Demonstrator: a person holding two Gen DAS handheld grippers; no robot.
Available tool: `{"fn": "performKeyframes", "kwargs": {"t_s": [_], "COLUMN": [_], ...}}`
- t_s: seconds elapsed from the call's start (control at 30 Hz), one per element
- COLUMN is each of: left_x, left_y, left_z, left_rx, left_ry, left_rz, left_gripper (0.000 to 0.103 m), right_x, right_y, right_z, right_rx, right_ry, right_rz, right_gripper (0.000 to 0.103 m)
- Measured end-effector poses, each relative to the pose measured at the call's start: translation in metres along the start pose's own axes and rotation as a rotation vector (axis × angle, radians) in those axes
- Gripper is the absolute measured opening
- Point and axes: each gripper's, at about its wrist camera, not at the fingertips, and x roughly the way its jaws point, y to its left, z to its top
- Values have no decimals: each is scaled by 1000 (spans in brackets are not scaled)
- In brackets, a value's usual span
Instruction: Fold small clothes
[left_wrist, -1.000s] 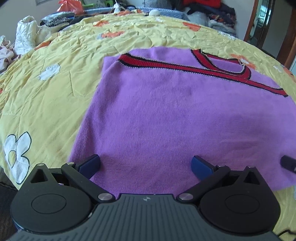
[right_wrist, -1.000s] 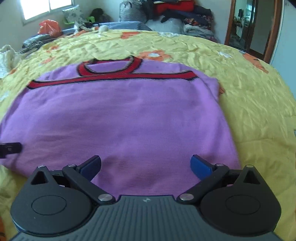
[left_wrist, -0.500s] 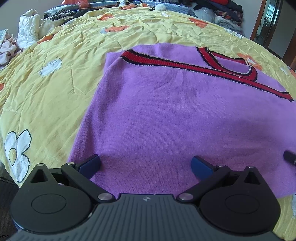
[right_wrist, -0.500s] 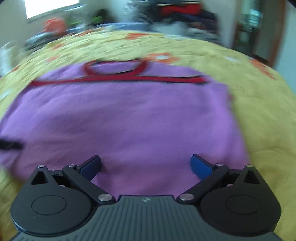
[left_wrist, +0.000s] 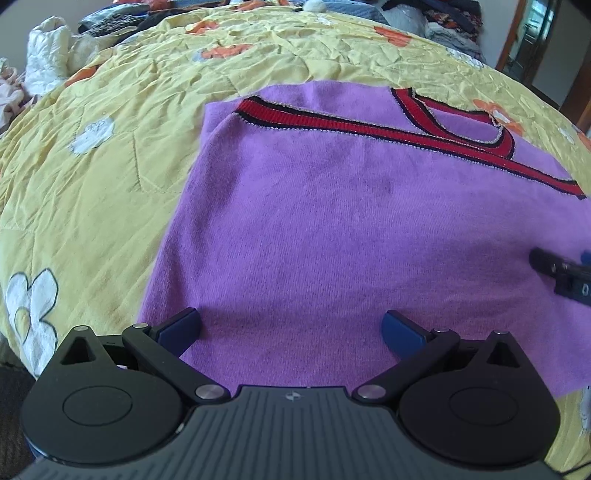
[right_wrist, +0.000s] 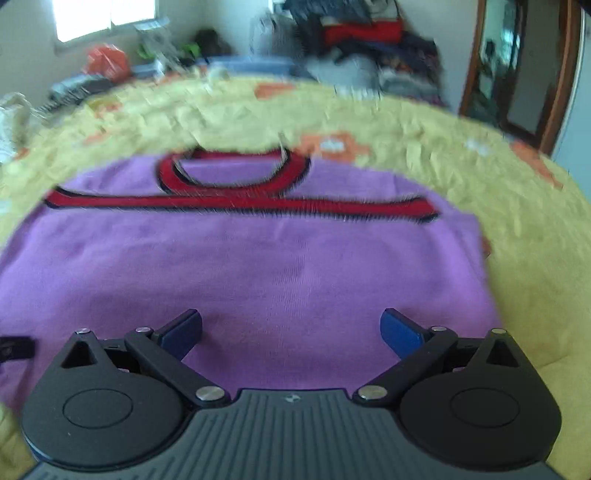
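A purple sweater (left_wrist: 332, 229) with red trim (left_wrist: 369, 127) is lying flat on a yellow quilt (left_wrist: 110, 155) — its near hem is sitting just under both claws. The left gripper (left_wrist: 291, 326) is hanging over the hem's left part, jaws spread wide, gripping nothing. The right gripper (right_wrist: 291, 326) is hovering over the hem's right part, equally wide and empty — its view is blurring. Clothes (left_wrist: 48, 66) are piling beyond the quilt's far edge.

Left gripper (left_wrist: 291, 325) and right gripper (right_wrist: 291, 325) both point forward, side by side, blue-padded fingers (left_wrist: 181, 326) spread wide apart.
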Motion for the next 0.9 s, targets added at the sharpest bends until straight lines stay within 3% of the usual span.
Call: {"fn": "performKeyframes", "kwargs": {"t_s": [0.2, 0.33, 0.4, 0.43, 0.5, 0.57, 0.7, 0.77, 0.9], "left_x": [-2, -10, -3, 4, 25, 48, 72, 86, 99], "left_y": [12, 47, 68, 80, 102, 119, 138, 144, 146], "left_z": [5, 23, 41, 51, 72, 93, 118, 126, 141], "left_rx": [78, 2, -26, -30, -63, -158, -192, -231, -239], "left_ry": [-33, -171, -202, -209, -164, -43, -41, 14, 21], "left_rz": [-56, -70, -145, -229, -435, -544, -648, -717, -741], "left_gripper": [103, 103, 103, 103, 103, 103, 103, 103, 103], "right_x": [-14, -44, -54, -56, -62, -68, -78, -79, -80], "right_y": [4, 23, 40, 51, 70, 89, 113, 119, 126], "right_z": [-4, -25, -36, -39, -46, -54, -63, -67, -69], "right_rx": [37, 85, 92, 82, 56, 4, -83, -96, -113], "right_ry": [6, -57, -59, -49, -77, -105, -126, -122, -122], "right_rz": [7, 127, 167, 182, 182, 178, 183, 196, 202], "right_gripper": [103, 103, 103, 103, 103, 103, 103, 103, 103]}}
